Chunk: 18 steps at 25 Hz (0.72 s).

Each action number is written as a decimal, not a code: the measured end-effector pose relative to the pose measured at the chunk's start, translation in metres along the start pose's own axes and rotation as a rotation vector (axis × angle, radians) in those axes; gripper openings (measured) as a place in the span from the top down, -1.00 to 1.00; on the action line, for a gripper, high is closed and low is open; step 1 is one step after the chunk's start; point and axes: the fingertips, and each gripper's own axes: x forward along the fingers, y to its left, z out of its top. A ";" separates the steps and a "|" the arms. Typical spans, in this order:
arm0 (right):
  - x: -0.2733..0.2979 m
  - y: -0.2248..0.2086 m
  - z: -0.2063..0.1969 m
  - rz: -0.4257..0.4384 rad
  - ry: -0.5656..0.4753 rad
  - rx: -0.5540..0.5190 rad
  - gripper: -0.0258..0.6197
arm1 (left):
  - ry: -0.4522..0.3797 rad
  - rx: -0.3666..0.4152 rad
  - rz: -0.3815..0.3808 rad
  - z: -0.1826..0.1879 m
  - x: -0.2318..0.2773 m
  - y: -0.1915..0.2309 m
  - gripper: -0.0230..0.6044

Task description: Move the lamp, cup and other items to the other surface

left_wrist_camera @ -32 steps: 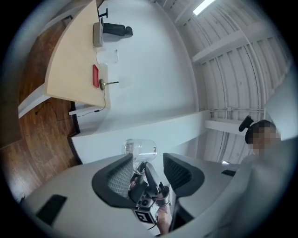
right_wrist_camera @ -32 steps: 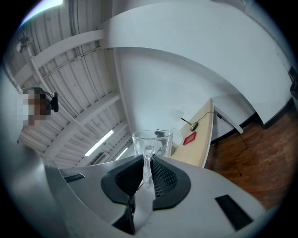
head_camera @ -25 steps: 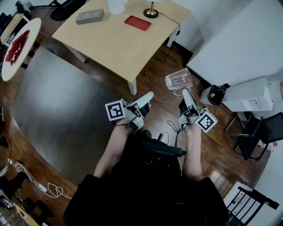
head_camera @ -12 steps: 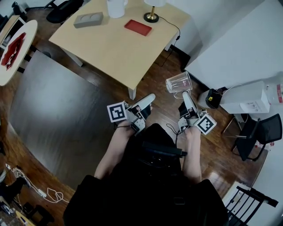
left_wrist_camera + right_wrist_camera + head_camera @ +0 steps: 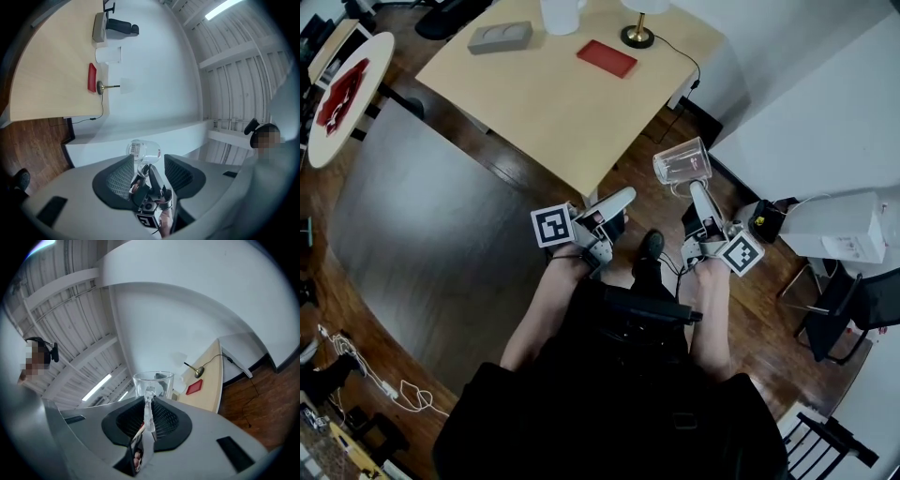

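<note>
Between right gripper (image 5: 149, 401) jaws — cup handle (image 5: 149, 412)

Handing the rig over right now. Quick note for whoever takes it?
Right gripper: shut on the handle of the glass mug, which is held in the air beside the wooden table.
Left gripper: open, empty.
On the table: lamp, red flat item, grey block, white container.
Done: mug picked up.
Left: set the mug down. The lamp and the rest likely follow, though I can't tell which surface is the target.
</note>
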 end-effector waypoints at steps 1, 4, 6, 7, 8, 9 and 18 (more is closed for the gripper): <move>0.003 -0.008 0.008 0.006 0.003 0.002 0.77 | -0.002 0.002 0.006 0.003 0.011 0.003 0.23; 0.008 -0.032 0.030 0.019 0.012 0.010 0.77 | -0.007 0.004 0.029 0.004 0.041 0.011 0.23; 0.009 -0.053 0.049 0.018 0.020 0.025 0.77 | -0.011 0.003 0.050 0.003 0.066 0.020 0.23; 0.009 -0.065 0.059 0.017 0.024 0.030 0.77 | -0.012 0.002 0.061 0.003 0.080 0.025 0.23; 0.009 -0.076 0.070 0.015 0.028 0.033 0.77 | -0.012 0.002 0.072 0.003 0.094 0.030 0.23; 0.009 -0.087 0.081 0.013 0.033 0.033 0.77 | -0.013 0.003 0.083 0.003 0.108 0.034 0.23; 0.008 -0.155 0.157 0.022 0.094 0.024 0.77 | -0.069 0.014 0.153 0.005 0.198 0.059 0.23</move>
